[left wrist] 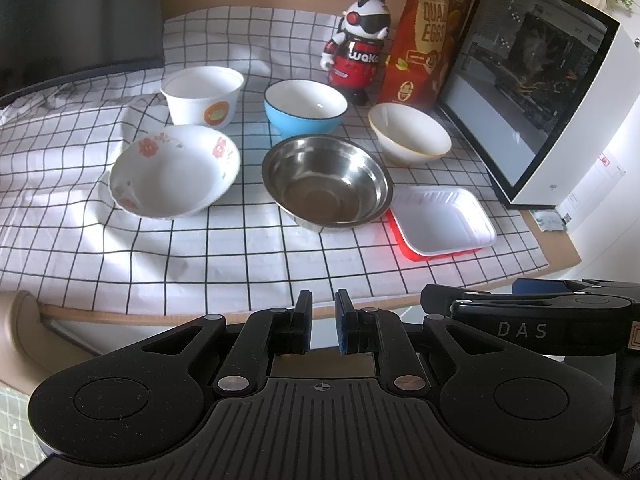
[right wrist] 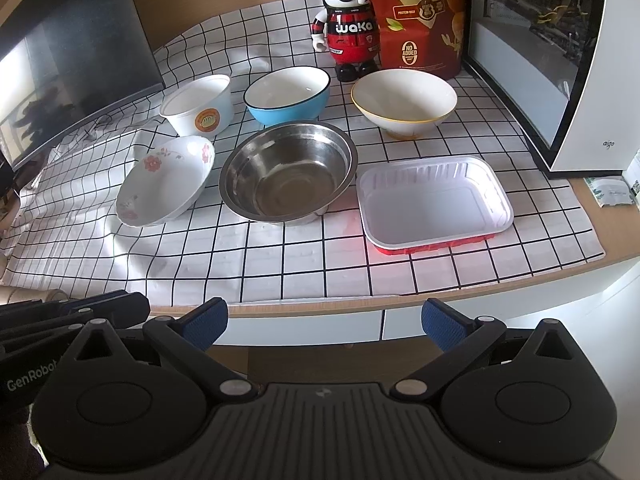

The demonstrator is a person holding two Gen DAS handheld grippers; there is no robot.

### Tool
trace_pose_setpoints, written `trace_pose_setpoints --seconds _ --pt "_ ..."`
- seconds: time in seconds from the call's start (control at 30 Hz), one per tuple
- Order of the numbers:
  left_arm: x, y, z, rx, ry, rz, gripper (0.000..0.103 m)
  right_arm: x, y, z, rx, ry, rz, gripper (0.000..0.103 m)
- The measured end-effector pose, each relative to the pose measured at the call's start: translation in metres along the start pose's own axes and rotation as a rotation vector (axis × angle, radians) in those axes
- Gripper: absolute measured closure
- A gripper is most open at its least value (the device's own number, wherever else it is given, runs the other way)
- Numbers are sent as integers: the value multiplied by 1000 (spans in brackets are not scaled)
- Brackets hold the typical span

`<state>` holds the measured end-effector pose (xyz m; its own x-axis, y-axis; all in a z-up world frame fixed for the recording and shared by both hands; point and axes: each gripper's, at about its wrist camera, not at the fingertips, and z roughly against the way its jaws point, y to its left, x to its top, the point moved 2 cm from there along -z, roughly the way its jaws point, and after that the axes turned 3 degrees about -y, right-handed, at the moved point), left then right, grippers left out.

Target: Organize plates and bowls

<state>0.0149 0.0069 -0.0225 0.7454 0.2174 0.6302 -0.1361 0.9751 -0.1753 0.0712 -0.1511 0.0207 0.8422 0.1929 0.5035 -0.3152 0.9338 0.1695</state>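
bowls sit in two rows on a checked cloth point(right wrist: 280, 252) that covers a wooden table point(right wrist: 600, 196). in the back row are a white paper cup bowl point(right wrist: 199, 104) with an orange sticker, a blue bowl point(right wrist: 287, 96) and a white bowl point(right wrist: 404, 100) with a thin yellow rim. in the front row are a flower bowl point(right wrist: 166, 180), a metal bowl point(right wrist: 288, 172) and a white tray point(right wrist: 434, 200). the flower bowl is tipped up on one side, and it looks like there may be another dish under it, but that is hard to tell. the metal bowl is just beside the tray, and its rim hides a bit of the blue bowl's bottom. the tray sits in something red, and only a red strip shows at its front edge.

behind the bowls stand a panda toy point(right wrist: 348, 24) and a brown egg bag point(right wrist: 418, 16); the bag's top is cut off in the right wrist view. a white box with a glass front point(right wrist: 576, 80) is at the right, also cut off.

the left gripper point(left wrist: 323, 320) is off the table's front edge, with its blue pads close together and a thin gap between them, holding nothing. the right gripper point(right wrist: 324, 324) is also off the front edge, with its pads wide apart and nothing between them.
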Motion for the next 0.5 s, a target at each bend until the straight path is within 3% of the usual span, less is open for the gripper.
trace_pose_setpoints --seconds 0.5 --pt "0 0 -1 1 0 0 88 2 0 -5 -1 8 -11 0"
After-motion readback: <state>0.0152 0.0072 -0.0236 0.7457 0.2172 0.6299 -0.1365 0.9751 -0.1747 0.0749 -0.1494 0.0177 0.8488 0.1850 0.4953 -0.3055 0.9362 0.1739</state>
